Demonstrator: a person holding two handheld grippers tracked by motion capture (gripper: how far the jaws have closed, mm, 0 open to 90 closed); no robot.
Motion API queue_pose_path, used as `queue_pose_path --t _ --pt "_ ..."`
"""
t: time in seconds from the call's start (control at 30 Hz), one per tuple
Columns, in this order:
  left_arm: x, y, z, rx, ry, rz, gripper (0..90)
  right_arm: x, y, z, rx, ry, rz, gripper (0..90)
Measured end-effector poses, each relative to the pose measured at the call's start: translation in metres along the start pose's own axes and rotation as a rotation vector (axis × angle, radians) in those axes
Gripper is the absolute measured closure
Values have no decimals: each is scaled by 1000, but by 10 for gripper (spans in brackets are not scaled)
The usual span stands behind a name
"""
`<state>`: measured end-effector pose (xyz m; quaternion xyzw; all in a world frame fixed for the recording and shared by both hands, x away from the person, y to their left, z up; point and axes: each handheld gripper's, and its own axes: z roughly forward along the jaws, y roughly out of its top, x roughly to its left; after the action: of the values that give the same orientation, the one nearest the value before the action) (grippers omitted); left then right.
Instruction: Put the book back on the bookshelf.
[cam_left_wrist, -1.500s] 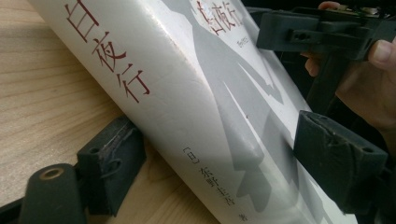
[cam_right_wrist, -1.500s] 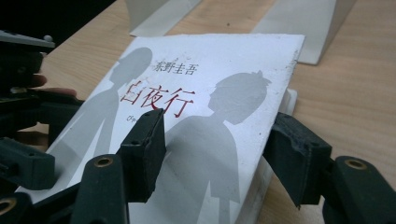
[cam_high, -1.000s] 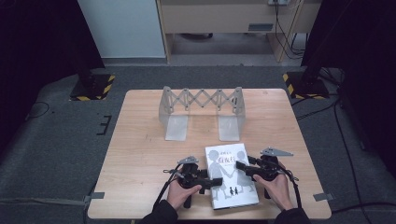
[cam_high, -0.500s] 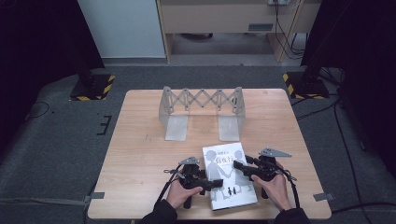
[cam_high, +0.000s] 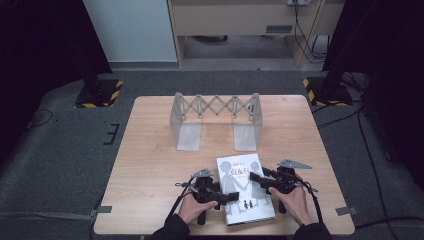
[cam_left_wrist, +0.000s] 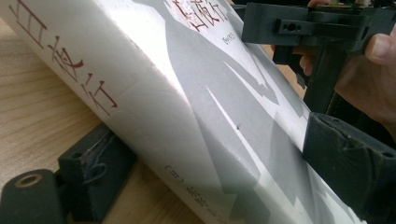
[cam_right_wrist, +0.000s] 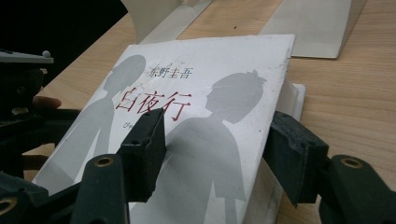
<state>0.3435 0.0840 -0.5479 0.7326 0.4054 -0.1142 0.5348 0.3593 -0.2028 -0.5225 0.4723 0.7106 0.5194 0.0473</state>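
The book (cam_high: 245, 187) lies at the table's (cam_high: 150, 175) front edge. The right gripper (cam_high: 255, 178) pinches its page side. The left gripper (cam_high: 227, 196) has just been opening, its jaws loose astride the spine. It looks like regrasping, so the left must likely close again before any lift.

Quick count of what's on the desk (cam_high: 150, 165): one white paperback book (cam_high: 244, 192), with two grey silhouette figures on its cover. One expandable accordion-style book rack (cam_high: 216, 117) at the far side, with two flat end plates and one criss-cross lattice between them. Two tongs, the left tongs (cam_high: 231, 197) and the right tongs (cam_high: 254, 177), each with two black jaws, so four jaws total. Two hands holding them. On the floor around it, two black-and-yellow striped stand bases, one per side.
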Motion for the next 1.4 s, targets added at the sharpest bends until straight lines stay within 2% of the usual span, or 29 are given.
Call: queue_pose_path --t 0.17,0.3,0.47,0.6,0.7,0.8,0.9,0.97,1.03,1.4 --pt "1 2 -1 3 5 -18 119 1 0 0 -4 2 -4 408" --pt "2 4 -4 21 14 -13 128 2 2 -2 -20 11 -25 451" --pt "3 5 -4 27 10 -18 134 4 3 -3 -24 10 -39 458" --pt "3 6 -5 43 -27 -37 152 6 4 -3 -35 24 -47 479" --pt "2 7 -6 42 -16 -21 156 9 5 -4 -48 28 -61 484" --pt "-1 12 -8 56 -3 6 156 9 6 -5 -66 36 -51 498" --pt "-2 16 -10 73 -10 16 160 9 7 -8 -97 52 -52 546" --pt "-3 17 -10 67 -19 20 172 9 8 -8 -109 60 -50 550" --pt "-3 16 -10 62 -29 16 178 9 8 -8 -113 62 -44 549" --pt "-1 18 -9 66 -26 -6 185 9 8 -6 -114 55 -42 546"
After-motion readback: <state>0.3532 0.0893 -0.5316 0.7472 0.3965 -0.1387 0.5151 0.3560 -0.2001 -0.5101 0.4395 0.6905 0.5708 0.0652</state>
